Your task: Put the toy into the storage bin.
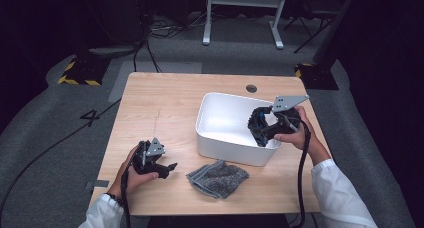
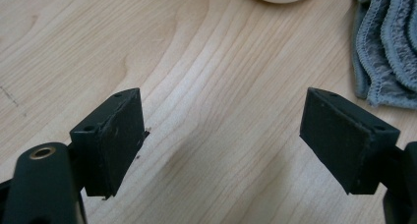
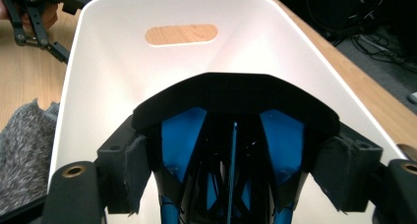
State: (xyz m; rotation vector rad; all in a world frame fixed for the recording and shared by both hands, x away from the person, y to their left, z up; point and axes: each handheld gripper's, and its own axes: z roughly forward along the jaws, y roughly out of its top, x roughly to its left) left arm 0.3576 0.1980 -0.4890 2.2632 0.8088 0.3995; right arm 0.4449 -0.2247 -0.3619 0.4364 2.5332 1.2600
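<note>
The right gripper (image 1: 260, 130) clamps a stiff, light black-and-blue object (image 3: 231, 135) by its sides over the white bin (image 1: 220, 138), while the left gripper (image 1: 167, 169) gapes empty

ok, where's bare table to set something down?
The far-left table, from its edge across to the white tub, is bare. So is the strip between the left gripper and the grey cloth. It's crowded near the tub, where the right gripper holds a black-and-blue object.

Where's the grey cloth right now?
In the high view the grey cloth lies crumpled on the table near its front edge, just in front of the white bin, to the right of the left tongs.
</note>
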